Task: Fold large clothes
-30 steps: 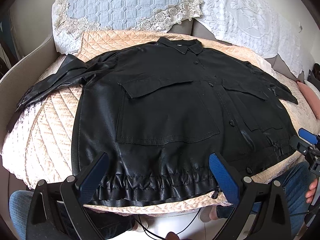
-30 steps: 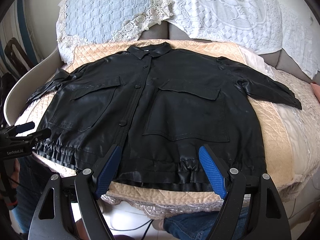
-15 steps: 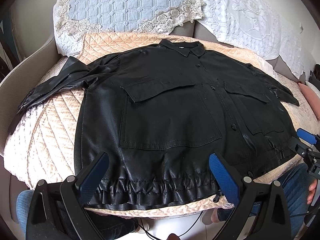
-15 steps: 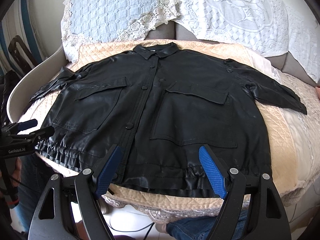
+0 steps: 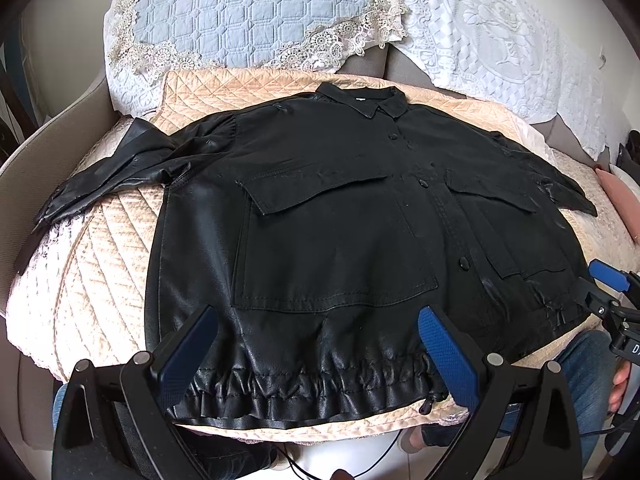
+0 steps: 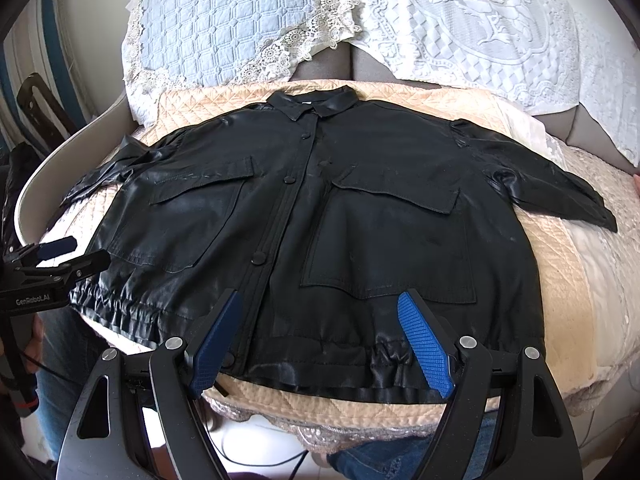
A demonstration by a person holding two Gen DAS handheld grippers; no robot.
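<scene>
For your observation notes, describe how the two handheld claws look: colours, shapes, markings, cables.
Both the left claw and right claw have black angular frames with triangular cut-outs and silver bolt heads. Each carries two flat fingers faced with textured blue pads. The left one's body shows white "GenRobot.AI" lettering from the right camera. Thin black cables hang below.

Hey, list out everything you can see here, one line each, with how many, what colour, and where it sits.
jacket: one, black, spread flat front-up on the peach cover, collar at the far side
peach quilted cover: one, peach, over the seat under the jacket
blue quilted cushion: one, pale blue with lace edge, far left against the backrest
white lace throw: one, white, far right over the backrest
jeans: blue, the person's legs below the seat's near edge
left gripper: one, black with blue pads, open, over the gathered hem
right gripper: one, black with blue pads, open, over the hem near the button placket
</scene>
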